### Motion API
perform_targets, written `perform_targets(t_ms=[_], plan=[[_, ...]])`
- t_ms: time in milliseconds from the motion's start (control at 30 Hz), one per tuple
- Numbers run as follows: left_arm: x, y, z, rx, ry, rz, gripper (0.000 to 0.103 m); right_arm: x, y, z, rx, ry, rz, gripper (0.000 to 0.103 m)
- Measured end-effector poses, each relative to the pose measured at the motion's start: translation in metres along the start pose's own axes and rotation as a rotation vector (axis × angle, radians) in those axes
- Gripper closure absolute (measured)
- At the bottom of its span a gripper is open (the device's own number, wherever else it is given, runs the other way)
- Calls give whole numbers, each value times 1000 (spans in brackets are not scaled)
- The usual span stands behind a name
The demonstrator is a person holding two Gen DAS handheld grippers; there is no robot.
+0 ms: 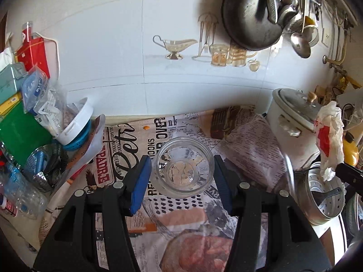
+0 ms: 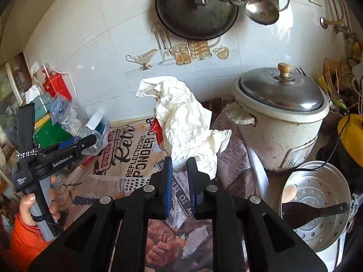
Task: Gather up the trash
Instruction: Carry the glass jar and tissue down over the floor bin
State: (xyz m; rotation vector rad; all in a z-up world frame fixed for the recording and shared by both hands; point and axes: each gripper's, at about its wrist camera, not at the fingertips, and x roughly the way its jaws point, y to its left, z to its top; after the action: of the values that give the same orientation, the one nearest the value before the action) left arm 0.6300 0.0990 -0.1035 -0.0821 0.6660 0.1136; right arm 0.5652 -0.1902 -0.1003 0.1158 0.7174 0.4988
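right wrist: right hand-held gripper (image 2: 179, 181) pinches crumpled wrapper (image 2: 186, 122).

Left gripper (image 1: 182, 176) holds a clear plastic cup (image 1: 185, 166) between its 2 blue pads (image 1: 141, 181), above the newspaper-covered counter (image 1: 249, 149); white rice cooker (image 1: 292, 122) at right.

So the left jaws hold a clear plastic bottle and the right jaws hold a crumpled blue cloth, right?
Not quite. The right gripper holds crumpled white paper with a red patch, not a blue cloth, as the right wrist view shows. The left gripper does hold the clear plastic bottle.
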Motion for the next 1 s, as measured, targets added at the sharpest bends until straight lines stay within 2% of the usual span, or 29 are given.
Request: perform_targets(t_ms=[233,433,567,1000], plan=[[-87,-21,-12,0,-76,-35,49,-49,17,-8,-40,-49,54,91],[-132,-23,-34,15,-111,-76,49,-84,34,-30,-41,-90,55,91],[-157,-15,-53,28,-121,-117,49,-100,53,-48,-29,-103,25,91],[-243,22,-150,83,-54,-167,49,-145,132,-142,43,-59,-23,91]])
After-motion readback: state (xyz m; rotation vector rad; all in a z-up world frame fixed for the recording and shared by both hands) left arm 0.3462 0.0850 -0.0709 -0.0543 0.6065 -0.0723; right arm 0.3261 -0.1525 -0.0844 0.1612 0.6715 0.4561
